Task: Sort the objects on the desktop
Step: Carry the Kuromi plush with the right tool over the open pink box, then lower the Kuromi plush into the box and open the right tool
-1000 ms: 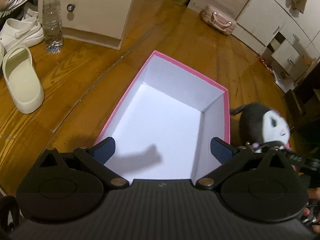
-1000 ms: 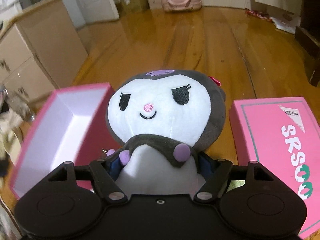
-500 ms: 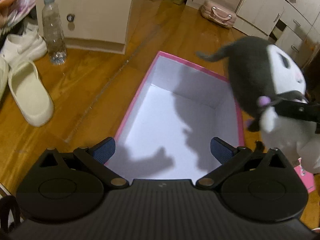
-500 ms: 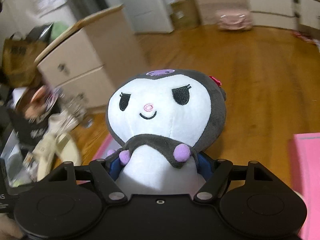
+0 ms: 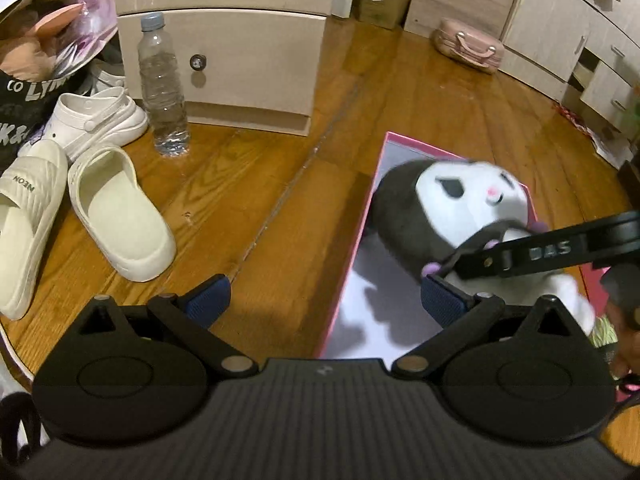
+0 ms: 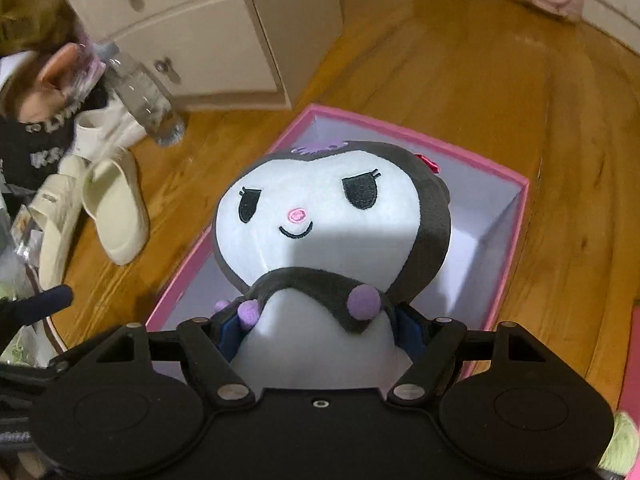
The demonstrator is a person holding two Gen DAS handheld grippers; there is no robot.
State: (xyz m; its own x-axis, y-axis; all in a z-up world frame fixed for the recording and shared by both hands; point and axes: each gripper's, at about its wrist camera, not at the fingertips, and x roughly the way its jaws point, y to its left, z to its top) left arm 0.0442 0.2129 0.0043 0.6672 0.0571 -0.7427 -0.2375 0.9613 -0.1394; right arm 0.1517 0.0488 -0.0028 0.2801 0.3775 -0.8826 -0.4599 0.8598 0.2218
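Note:
My right gripper [image 6: 318, 330] is shut on the white body of a black-and-white plush doll [image 6: 332, 216] and holds it over the open pink box [image 6: 504, 172] with a white inside. In the left wrist view the doll [image 5: 448, 204] hangs over the box [image 5: 356, 256], with the right gripper's black arm across it. My left gripper [image 5: 326, 294] is open and empty, above the box's left wall and the wooden floor.
Cream slippers [image 5: 120, 216], a white clog [image 5: 100, 116] and a clear water bottle [image 5: 162, 88] lie left of the box before a beige drawer cabinet [image 5: 224, 52]. A pink lid [image 6: 632, 376] lies at the right edge. A pink case [image 5: 470, 46] sits far back.
My right gripper has carried the doll from beside the box to above its inside. My left gripper has shifted left, off the box's middle.

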